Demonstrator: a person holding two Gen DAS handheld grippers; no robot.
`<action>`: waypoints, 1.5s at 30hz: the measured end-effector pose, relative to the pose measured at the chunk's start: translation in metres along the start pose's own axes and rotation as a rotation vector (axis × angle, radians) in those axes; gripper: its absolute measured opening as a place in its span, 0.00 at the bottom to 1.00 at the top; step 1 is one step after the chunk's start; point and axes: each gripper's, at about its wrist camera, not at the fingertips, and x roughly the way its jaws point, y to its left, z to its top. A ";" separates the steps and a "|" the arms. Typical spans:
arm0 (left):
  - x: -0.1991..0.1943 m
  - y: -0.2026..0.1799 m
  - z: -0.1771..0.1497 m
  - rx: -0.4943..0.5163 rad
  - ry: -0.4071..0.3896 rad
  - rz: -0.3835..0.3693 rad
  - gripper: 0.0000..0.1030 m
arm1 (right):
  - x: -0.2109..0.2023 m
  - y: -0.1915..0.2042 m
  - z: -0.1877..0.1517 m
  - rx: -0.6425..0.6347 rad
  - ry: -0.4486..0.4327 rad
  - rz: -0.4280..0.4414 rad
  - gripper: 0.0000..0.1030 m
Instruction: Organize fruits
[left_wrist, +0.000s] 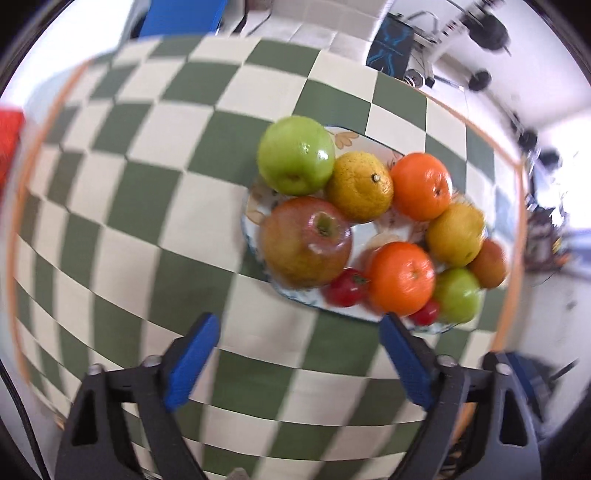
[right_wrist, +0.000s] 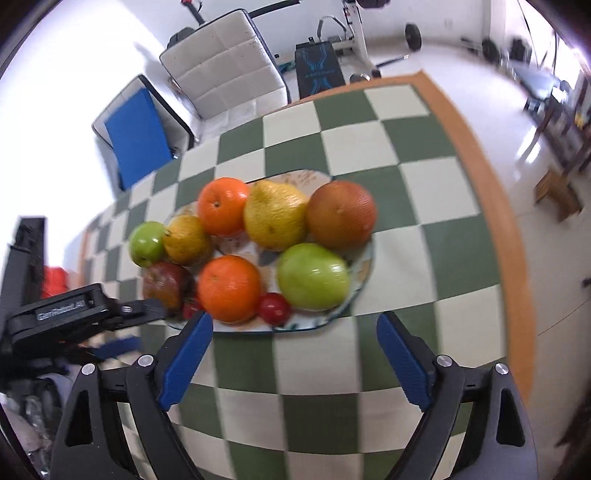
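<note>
Two blue-fingered grippers, left (left_wrist: 299, 321) and right (right_wrist: 295, 319), hover with jaws spread wide and holding nothing above the green-and-cream checkered tabletop (left_wrist: 129, 206). Apples, oranges, yellow citrus and small red tomatoes crowd the oval flower-patterned ceramic plate (right_wrist: 364, 266) just ahead.

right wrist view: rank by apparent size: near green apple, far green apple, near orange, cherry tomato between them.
1. Near green apple
2. Near orange, close behind
3. Far green apple, though it sits farther from the camera, so true size is unsure
4. Cherry tomato
</note>
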 end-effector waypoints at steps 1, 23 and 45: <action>-0.001 -0.003 0.000 0.028 -0.017 0.027 0.97 | -0.002 0.002 0.000 -0.028 0.001 -0.042 0.93; -0.100 -0.013 -0.073 0.208 -0.298 0.094 0.97 | -0.088 0.011 -0.028 -0.103 -0.136 -0.158 0.97; -0.259 0.005 -0.201 0.276 -0.547 0.013 0.97 | -0.308 0.053 -0.131 -0.131 -0.369 -0.124 0.97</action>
